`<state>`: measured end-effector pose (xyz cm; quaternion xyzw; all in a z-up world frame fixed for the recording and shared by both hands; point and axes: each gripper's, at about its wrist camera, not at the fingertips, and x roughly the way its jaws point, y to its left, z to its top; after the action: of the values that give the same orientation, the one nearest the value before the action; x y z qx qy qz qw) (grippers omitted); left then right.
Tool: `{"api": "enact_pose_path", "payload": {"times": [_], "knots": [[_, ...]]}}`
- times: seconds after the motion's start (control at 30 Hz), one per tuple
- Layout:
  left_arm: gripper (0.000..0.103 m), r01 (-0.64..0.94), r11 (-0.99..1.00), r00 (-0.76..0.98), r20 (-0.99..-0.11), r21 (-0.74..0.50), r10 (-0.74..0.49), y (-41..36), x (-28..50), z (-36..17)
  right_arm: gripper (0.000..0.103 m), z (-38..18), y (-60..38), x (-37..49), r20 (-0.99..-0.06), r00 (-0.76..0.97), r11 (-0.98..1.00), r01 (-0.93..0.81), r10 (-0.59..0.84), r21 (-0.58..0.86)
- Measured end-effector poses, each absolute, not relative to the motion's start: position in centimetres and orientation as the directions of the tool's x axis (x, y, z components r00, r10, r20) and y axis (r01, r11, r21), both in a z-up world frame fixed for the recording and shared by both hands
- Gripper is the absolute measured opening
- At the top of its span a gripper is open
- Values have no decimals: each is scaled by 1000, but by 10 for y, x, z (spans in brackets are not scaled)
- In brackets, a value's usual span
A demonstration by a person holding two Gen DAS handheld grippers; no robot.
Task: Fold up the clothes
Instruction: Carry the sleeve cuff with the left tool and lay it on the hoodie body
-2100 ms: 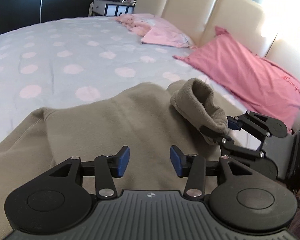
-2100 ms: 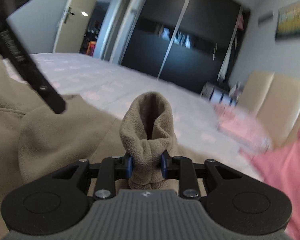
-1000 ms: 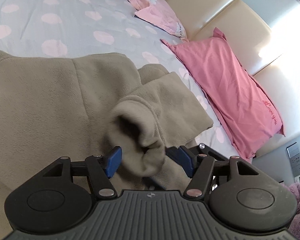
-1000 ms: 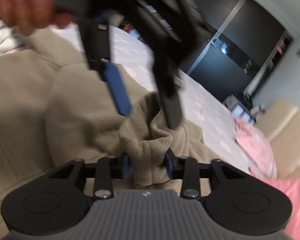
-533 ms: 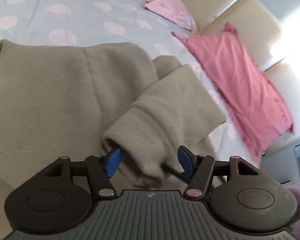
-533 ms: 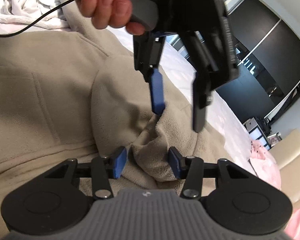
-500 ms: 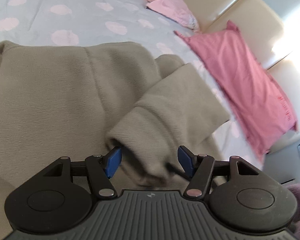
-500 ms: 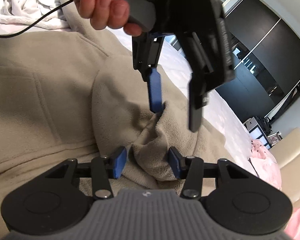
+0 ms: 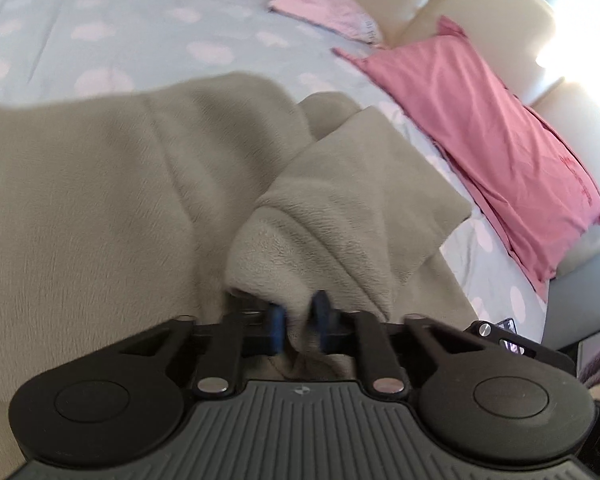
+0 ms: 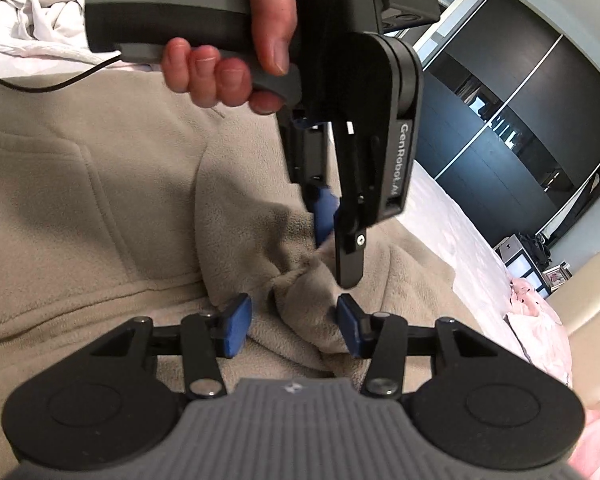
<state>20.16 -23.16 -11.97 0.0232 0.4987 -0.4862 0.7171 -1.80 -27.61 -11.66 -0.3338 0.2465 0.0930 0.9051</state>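
A beige fleece hoodie [image 9: 80, 208] lies spread on the bed, with one sleeve [image 9: 340, 200] folded in over its body. My left gripper [image 9: 299, 322] is shut on the sleeve's cuff. In the right wrist view the left gripper [image 10: 332, 240] comes down from above, held by a hand, and pinches the cuff [image 10: 300, 280]. My right gripper [image 10: 292, 322] is open, its blue pads on either side of the cuff, not pressing it. The hoodie's body [image 10: 80, 220] fills the left of that view.
A pink pillow [image 9: 480, 132] and a smaller pink cushion [image 9: 324, 8] lie along the cream headboard [image 9: 480, 12]. The dotted grey bedsheet [image 9: 80, 20] stretches beyond the hoodie. A dark wardrobe [image 10: 520, 112] stands past the bed. White laundry [image 10: 40, 12] lies at the far left.
My left gripper has closed on the sleeve cuff. My right gripper, shut on the cuff a second ago, has opened and let it go.
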Motion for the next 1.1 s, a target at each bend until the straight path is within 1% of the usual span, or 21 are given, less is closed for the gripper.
{"api": "enact_pose_path", "payload": {"times": [0.03,0.13,0.23,0.3,0.33,0.37,0.5,0.57,0.73,0.8,0.87,1.1], "knots": [[8,727,520,34,-732,-450,-681,-231,201,-117,59,-116,-276,-20,-505,863,764,-336,15,-552],[6,747,496,38,-716,-444,-697,-232,199,-104,59,-113,-276,-30,-481,875,768,-344,55,-539],[6,765,467,47,-685,-444,-727,-231,201,-83,57,-113,-275,-36,-485,870,764,-373,91,-526],[6,777,451,65,-656,-440,-752,-230,204,-64,56,-114,-275,-36,-496,864,766,-375,85,-522],[5,783,444,77,-640,-436,-765,-230,205,-54,53,-114,-276,-36,-496,866,771,-363,71,-523],[5,789,438,91,-622,-431,-777,-229,207,-44,47,-114,-277,-35,-493,868,777,-349,57,-524],[5,804,436,154,-566,-405,-810,-223,213,-6,42,-115,-275,-20,-476,879,795,-286,-4,-536],[4,806,441,181,-545,-394,-818,-220,214,8,38,-115,-283,-17,-471,881,805,-246,-47,-540],[3,811,456,248,-491,-367,-835,-213,219,43,36,-115,-301,-4,-457,875,822,-138,-159,-552],[3,809,464,269,-474,-361,-838,-208,221,51,32,-110,-323,-7,-458,865,837,-86,-206,-540],[3,805,477,294,-461,-353,-837,-201,224,56,27,-108,-339,-2,-457,852,844,-33,-256,-535],[2,747,574,419,-433,-335,-798,-157,245,68,26,-113,-390,10,-468,791,843,108,-394,-527]]}}
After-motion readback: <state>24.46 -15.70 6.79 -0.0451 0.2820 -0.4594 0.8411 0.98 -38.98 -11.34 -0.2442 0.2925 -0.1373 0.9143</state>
